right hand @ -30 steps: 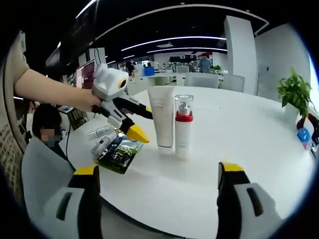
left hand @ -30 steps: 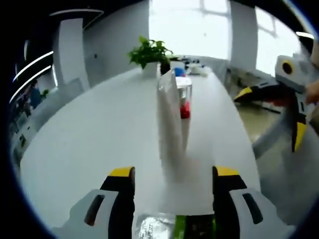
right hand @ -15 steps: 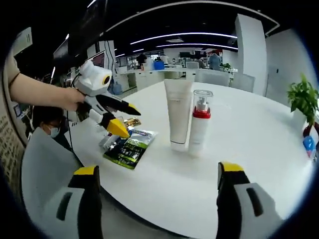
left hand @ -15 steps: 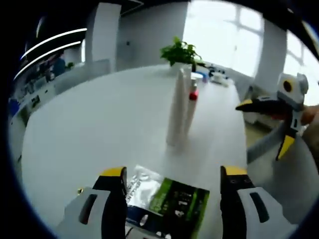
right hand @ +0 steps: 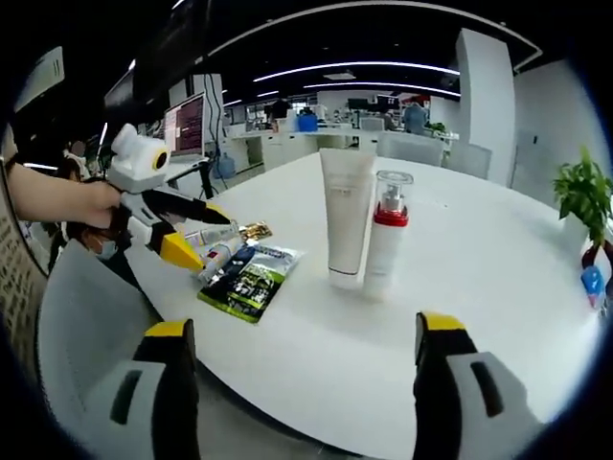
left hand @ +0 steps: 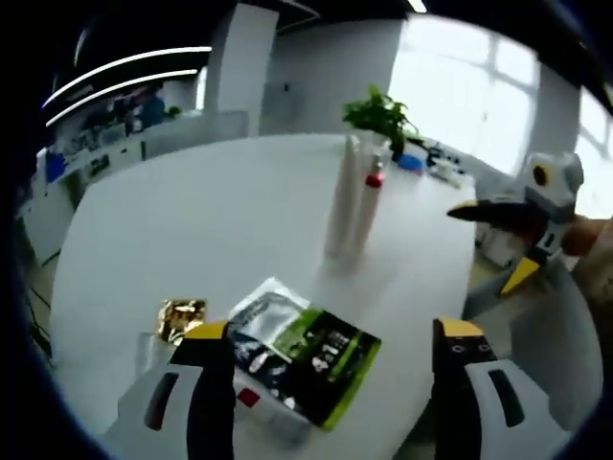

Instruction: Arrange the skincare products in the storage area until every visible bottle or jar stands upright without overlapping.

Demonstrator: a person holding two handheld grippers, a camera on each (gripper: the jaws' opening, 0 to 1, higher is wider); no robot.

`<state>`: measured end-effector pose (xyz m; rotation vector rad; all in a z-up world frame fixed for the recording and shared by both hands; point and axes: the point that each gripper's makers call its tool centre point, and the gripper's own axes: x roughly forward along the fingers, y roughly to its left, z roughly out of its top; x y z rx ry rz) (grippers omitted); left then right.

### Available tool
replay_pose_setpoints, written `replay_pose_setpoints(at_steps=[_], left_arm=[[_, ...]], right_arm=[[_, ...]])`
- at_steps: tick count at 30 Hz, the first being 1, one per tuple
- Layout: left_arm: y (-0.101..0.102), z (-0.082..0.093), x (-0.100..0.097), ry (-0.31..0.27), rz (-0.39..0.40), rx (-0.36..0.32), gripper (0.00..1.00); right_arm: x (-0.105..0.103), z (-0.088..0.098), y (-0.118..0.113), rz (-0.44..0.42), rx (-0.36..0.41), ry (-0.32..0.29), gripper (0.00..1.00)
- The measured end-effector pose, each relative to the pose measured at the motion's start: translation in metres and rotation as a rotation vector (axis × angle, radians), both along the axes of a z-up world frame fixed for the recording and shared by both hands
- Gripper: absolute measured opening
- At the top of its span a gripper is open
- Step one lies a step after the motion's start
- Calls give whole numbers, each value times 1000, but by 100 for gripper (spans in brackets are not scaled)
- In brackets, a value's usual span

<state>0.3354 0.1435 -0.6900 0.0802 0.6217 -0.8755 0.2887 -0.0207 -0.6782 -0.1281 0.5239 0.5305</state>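
Left gripper [left hand: 328, 345] spread wide, both yellow-tipped jaws rising apart from the bottom of the left gripper view — nothing pinched between them. Hovering above the near edge of the white table [left hand: 192, 220], over a green-and-black sachet [left hand: 306, 350] lying flat. Gold foil packet [left hand: 180, 318] just beside the sachet, close to one jaw tip. Small items tucked under the sachet's near edge, too blurred to name.

Seen from the right gripper view, same left gripper [right hand: 187, 230] held off the table's edge by a hand [right hand: 84, 203], black jaws parted, yellow tips pointing toward the sachet [right hand: 251, 280] and two small tubes [right hand: 215, 247] lying on their sides next to it. No contact visible with any of them.

Right gripper [right hand: 308, 359] equally wide, jaws far apart and bare, clear of the table, touching nothing. In the left gripper view, right gripper [left hand: 508, 230] out past the table's edge, jaws parted.

Mid-table — tall white tube [right hand: 345, 230] standing upright on its cap, with a clear-capped pump bottle [right hand: 385, 235] with a red collar upright right beside it, close enough to seem touching. Potted plant [right hand: 582, 196] at the far side of the table.
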Motion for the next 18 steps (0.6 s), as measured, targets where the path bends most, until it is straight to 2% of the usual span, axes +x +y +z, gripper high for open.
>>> replay_pose_setpoints(at_steps=[8, 14, 18], left_arm=[[35, 6, -24, -10, 110, -14, 84], [53, 9, -34, -8, 182, -16, 89], [62, 8, -35, -6, 199, -8, 91]], right_arm=[[-2, 4, 4, 2, 5, -4, 92], [-2, 5, 5, -1, 6, -6, 92], [-3, 4, 5, 1, 1, -1, 92]])
